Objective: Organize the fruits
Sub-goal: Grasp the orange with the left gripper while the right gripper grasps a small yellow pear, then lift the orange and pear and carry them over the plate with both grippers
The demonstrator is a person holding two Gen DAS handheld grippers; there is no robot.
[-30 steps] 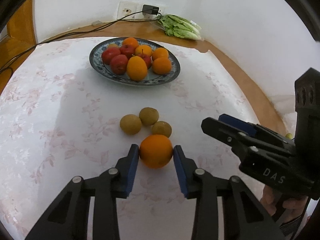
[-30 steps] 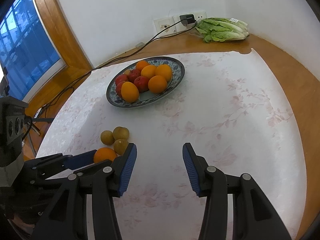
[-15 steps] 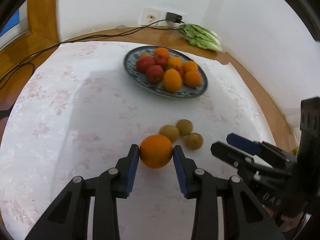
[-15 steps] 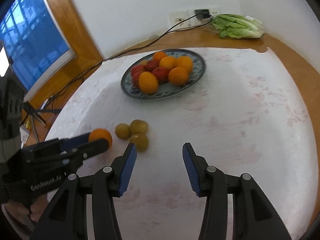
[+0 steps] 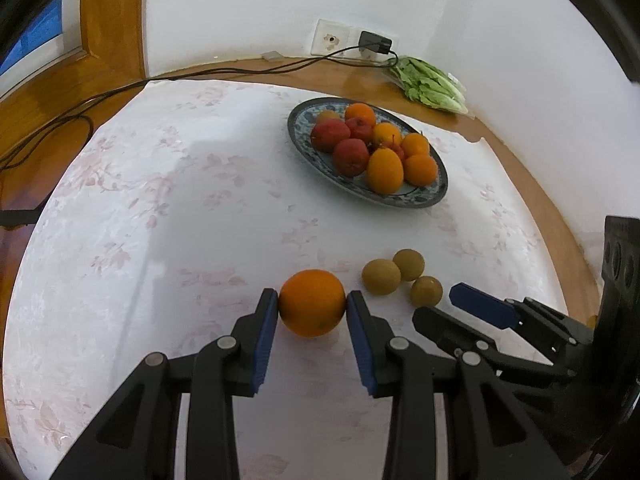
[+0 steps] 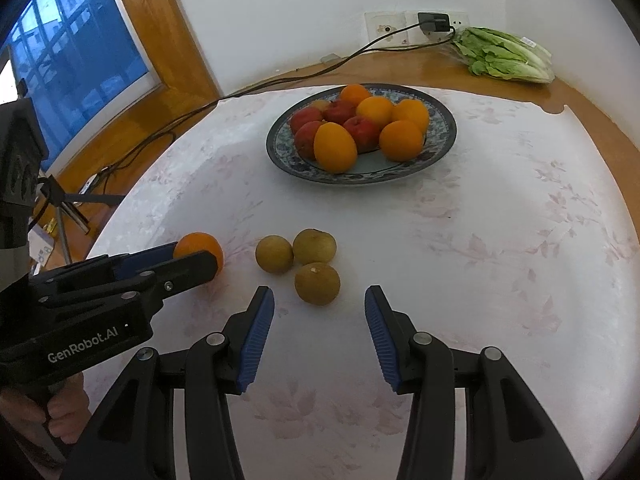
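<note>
Gripping orange (image 5: 311, 303) between left fingers (image 5: 267, 316)

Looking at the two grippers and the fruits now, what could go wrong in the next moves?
1. The orange is held only at its sides by the left gripper; it may slip out and roll.
2. The right gripper, jaws closing, is near the three small brownish fruits, which touch each other; taking one may push the others away.

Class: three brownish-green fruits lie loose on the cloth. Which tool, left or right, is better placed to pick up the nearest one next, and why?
Right. The right tool is empty, closing slightly, aimed at the nearest brownish-green fruit. The left tool is shut on an orange.
</note>
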